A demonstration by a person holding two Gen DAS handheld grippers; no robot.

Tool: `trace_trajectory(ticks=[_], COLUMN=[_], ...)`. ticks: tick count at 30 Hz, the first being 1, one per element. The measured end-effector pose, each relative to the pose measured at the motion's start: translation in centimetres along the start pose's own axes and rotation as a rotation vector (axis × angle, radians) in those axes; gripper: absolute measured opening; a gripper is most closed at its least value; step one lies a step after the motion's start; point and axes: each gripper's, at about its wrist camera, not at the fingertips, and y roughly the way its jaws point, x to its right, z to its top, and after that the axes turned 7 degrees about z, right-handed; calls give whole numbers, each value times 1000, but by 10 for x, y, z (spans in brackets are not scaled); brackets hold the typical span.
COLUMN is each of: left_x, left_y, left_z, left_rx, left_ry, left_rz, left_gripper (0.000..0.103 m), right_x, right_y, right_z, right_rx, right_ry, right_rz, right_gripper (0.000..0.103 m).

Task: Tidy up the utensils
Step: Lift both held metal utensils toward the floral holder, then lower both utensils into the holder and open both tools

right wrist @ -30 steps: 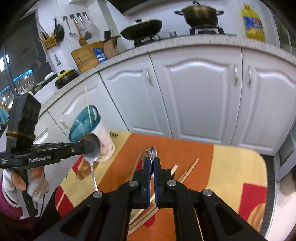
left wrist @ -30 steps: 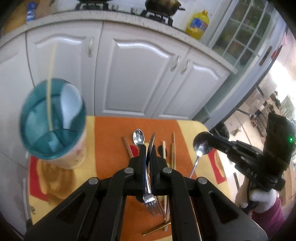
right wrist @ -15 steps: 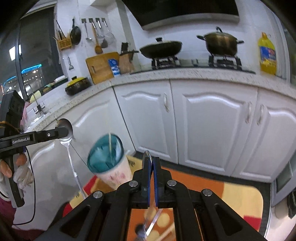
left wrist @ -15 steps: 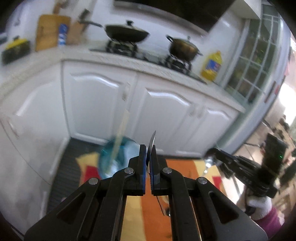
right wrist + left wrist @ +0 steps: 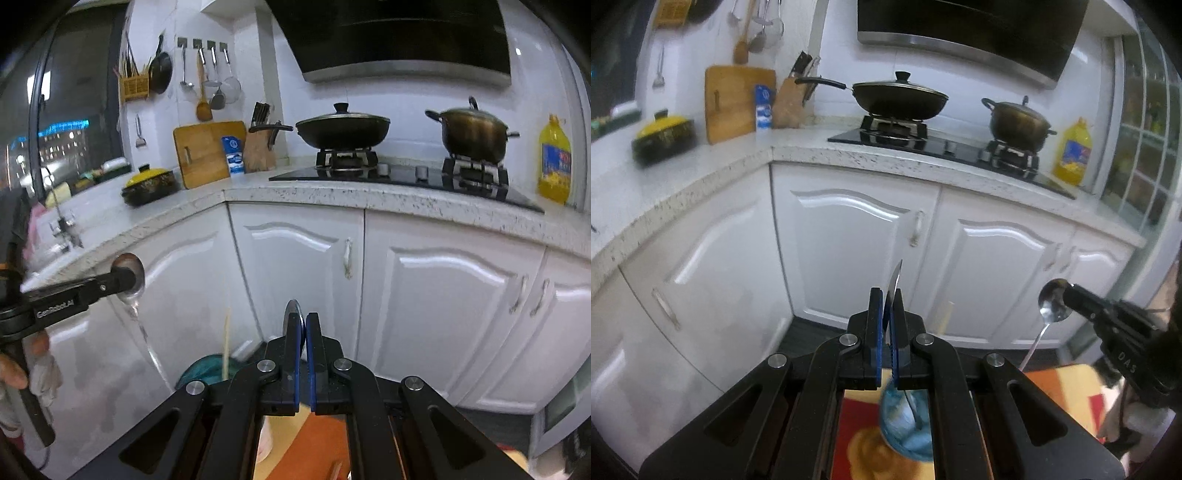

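Two grippers, mine, both clamped: left gripper (image 5: 885,314) on fork (image 5: 894,280), right gripper (image 5: 302,332) on spoon (image 5: 293,310). Teal cup (image 5: 905,424) below, on orange mat (image 5: 325,435). White cabinets (image 5: 295,266), speckled counter (image 5: 332,192), stove pans far.

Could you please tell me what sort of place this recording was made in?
A home kitchen, most likely: a lidded wok and pot sit on a gas hob, with white cabinets under a speckled countertop.
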Motion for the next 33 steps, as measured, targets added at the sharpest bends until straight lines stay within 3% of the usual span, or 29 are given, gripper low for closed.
trace_trajectory(ticks=[6,12,21,23,25,33], left_x=[14,25,26,25,24,20], left_y=[25,44,55,54,51,29], left_z=[-20,-47,-61,-62,-63,-63], left_rx=[-6,-65,-130,-141,-147,-142], left_ry=[65,92,56,50,38,0], left_rz=[31,17,-3,-5,-7,-26], left_gripper=[2,2,2,7,16,30], right_x=[-18,-36,-37,-31,-27,-16], right_y=[37,60,70,73,71,46], right_z=[-4,-26,-43,-44,-46,-47], right_rx=[-12,-60,-156,-201,-195,-167], right_ry=[-91,-180,-106,-37,-2,55], right_rz=[-36,-30,126,196,212,213], right_gripper=[2,3,6,9,30,30])
